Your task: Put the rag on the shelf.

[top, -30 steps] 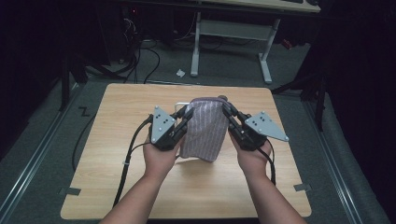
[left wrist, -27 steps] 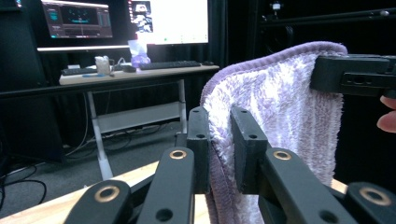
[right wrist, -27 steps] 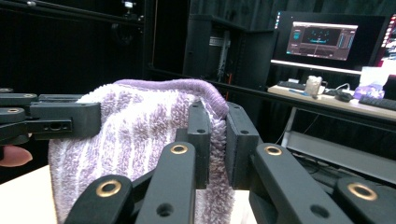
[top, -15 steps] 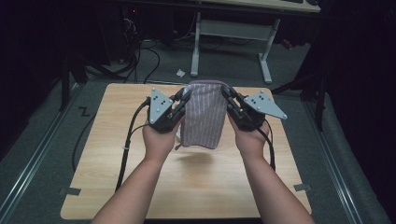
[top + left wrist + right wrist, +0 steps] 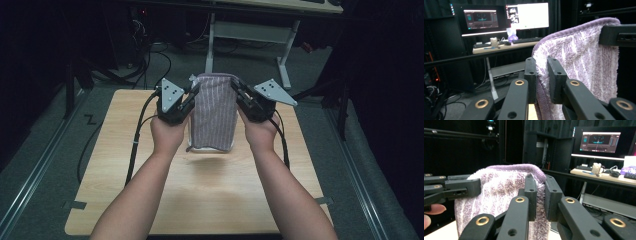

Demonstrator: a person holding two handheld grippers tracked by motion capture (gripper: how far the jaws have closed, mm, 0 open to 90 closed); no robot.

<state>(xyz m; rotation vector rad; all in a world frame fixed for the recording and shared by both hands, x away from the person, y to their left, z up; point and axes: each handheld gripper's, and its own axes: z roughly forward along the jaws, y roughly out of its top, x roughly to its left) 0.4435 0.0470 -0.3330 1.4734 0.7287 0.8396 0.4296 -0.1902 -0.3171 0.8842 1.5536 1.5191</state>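
While the fluffy purple-and-white striped towel (image 5: 214,112) hangs lengthwise above the pale wooden tabletop (image 5: 125,180), each top corner sits pinched in a pair of jaws. Left gripper (image 5: 188,98): jaws clenched on the towel's left upper edge, pile bulging between them in the left gripper view (image 5: 541,75). Right gripper (image 5: 238,95): jaws likewise clamped on the right upper edge, hem curving just above them (image 5: 537,192). Towel spans the gap between both jaws, lower hem just over the tabletop, soft shadow beneath. Beyond the jaws, a far desk (image 5: 499,47) with lit monitors (image 5: 527,16). No containers visible.
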